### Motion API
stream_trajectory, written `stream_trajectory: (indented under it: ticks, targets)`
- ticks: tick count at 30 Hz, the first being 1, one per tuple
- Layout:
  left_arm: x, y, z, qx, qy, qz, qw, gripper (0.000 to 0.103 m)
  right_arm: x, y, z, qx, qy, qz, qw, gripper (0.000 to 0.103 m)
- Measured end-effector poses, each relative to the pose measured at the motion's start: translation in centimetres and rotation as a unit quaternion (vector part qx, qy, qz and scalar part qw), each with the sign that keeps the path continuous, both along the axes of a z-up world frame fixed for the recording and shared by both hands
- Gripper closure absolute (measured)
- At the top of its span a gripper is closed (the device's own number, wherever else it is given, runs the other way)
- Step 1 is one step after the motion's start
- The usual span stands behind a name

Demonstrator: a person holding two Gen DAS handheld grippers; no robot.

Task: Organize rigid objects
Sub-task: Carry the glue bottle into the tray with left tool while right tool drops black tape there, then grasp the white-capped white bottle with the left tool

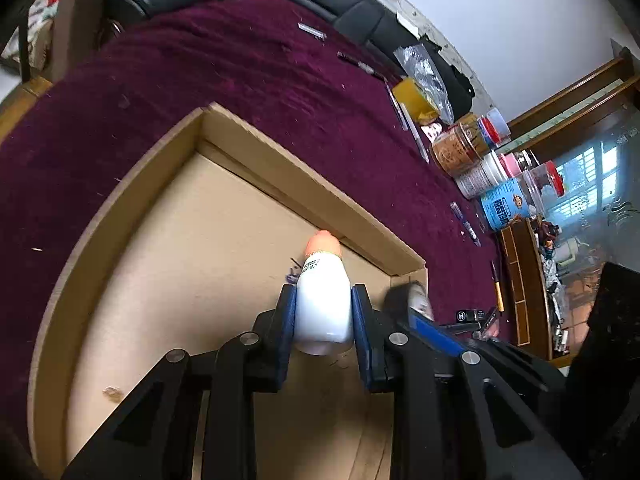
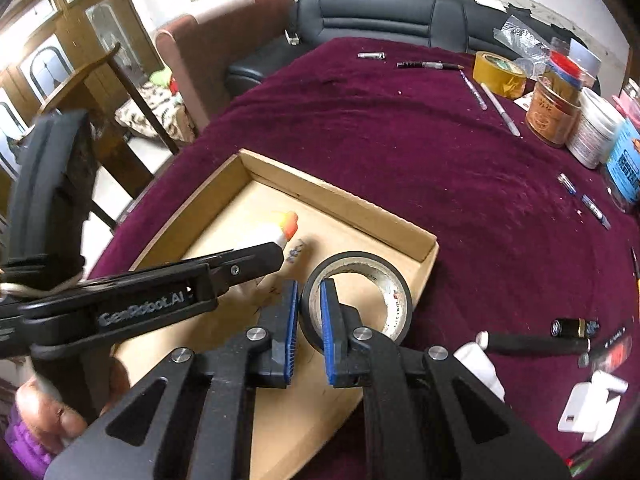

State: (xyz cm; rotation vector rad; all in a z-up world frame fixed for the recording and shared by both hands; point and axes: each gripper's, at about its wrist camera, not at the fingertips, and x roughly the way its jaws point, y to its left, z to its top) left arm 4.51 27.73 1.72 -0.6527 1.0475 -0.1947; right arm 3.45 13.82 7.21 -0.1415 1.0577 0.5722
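Ahead of both tongs a shallow cardboard tray [image 2: 424, 258] lies on the counter [image 2: 460, 168], which is covered by a purple cloth; beyond it, far to the right, jars [image 2: 554, 114], a yellow tape roll [image 2: 500, 74] and pens [image 2: 500, 110] are spread, and a black tube [image 2: 536, 344] lies just right of the right tongs. The left tongs [image 1: 324, 304] are clamped on a white bottle [image 1: 324, 308] with an orange cap, held over the tray floor. The right tongs [image 2: 310, 300] are pressed together on the wall of a black tape roll [image 2: 394, 280], one finger inside the ring, above the tray's near right corner. Both are pointed steeply downward, close beside each other; a hand [image 2: 52, 412] is seen at the left tongs' grip.
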Motion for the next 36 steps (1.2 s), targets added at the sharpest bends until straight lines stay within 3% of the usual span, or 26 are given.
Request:
stream_trajectory:
  ticks: [7,10,14,15,16,18,19,20,21,23,27,31,33,35,36]
  targets:
    - [-0.1,0.0,-0.1,-0.010,0.005,0.008,0.9999,0.057,0.6,0.0,-0.5,-0.038,-0.016,-0.003,0.999,0.093]
    - [-1.3,0.3,1.2,-0.003,-0.009,0.013,0.9999,0.054,-0.4,-1.7,1.7,-0.016,-0.034,-0.009,0.999,0.090]
    - [-4.7,-0.6,4.4,0.040,-0.048,0.018,0.9979,0.049,-2.2,-6.7,5.6,0.019,-0.067,-0.052,0.996,0.074]
    - [-5.4,-1.2,5.3,0.050,-0.060,0.015,0.9968,0.047,-2.9,-8.6,6.9,0.028,-0.088,-0.070,0.993,0.062]
    - [-6.1,-2.0,6.2,0.062,-0.074,0.010,0.9953,0.041,-3.9,-10.7,8.3,0.038,-0.119,-0.093,0.988,0.037]
    - [-7.2,-4.2,7.7,0.080,-0.096,-0.007,0.9921,0.037,-5.9,-14.7,9.9,0.063,-0.191,-0.140,0.970,0.004]
    - [-7.5,-5.1,8.2,0.085,-0.100,-0.018,0.9912,0.037,-7.2,-16.9,10.1,0.089,-0.227,-0.159,0.957,0.000]
    - [-7.7,-6.3,8.6,0.088,-0.103,-0.033,0.9902,0.037,-8.3,-19.0,9.9,0.109,-0.253,-0.176,0.945,0.000]
    - [-7.7,-8.0,8.9,0.092,-0.104,-0.053,0.9889,0.037,-8.7,-21.1,9.0,0.096,-0.248,-0.210,0.941,0.000]
    - [-7.7,-10.6,8.6,0.101,-0.092,-0.073,0.9879,0.037,-8.1,-23.7,7.0,0.057,-0.210,-0.248,0.944,0.000]
    - [-7.3,-14.8,6.6,0.102,-0.051,-0.093,0.9891,0.037,-7.4,-28.3,3.6,0.019,-0.210,-0.310,0.927,0.000]
    - [-6.3,-18.1,4.2,0.122,-0.015,-0.087,0.9885,0.037,-6.3,-32.0,0.6,0.024,-0.200,-0.346,0.916,0.000]
    - [-5.3,-19.8,3.0,0.150,-0.003,-0.075,0.9858,0.037,-6.1,-33.2,-0.8,0.030,-0.192,-0.361,0.912,0.000]
    - [-4.4,-20.6,2.1,0.162,0.007,-0.066,0.9846,0.037,-6.0,-34.2,-0.6,0.047,-0.184,-0.362,0.913,0.000]
    - [-3.8,-21.3,1.6,0.169,0.007,-0.061,0.9837,0.037,-6.5,-34.7,-0.3,0.057,-0.194,-0.369,0.907,0.000]
